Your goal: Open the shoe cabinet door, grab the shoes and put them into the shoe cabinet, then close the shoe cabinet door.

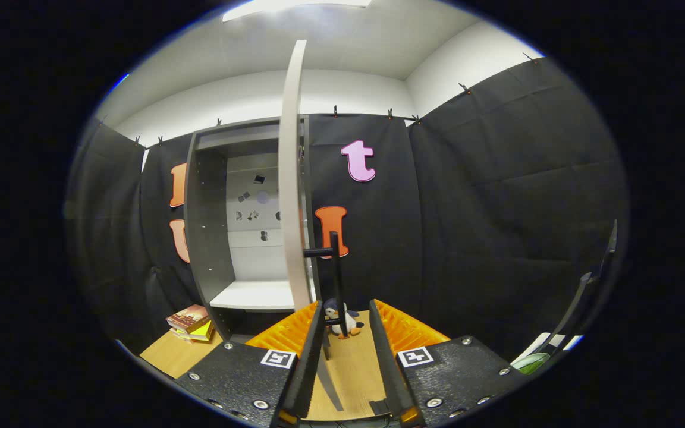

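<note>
Between my claw's [345, 333] spread fingers I see the edge of the shoe cabinet door [292, 178], swung open and seen end-on as a thin pale slab; neither finger presses on it. Its dark bar handle [336, 279] stands upright just ahead of the fingertips. Beyond, the shoe cabinet [211, 220] shows grey side panels and a smooth white shelf [254, 295]. On the wooden floor [348, 368] sit a small plush penguin [342, 321] and stacked books [191, 322].
</note>
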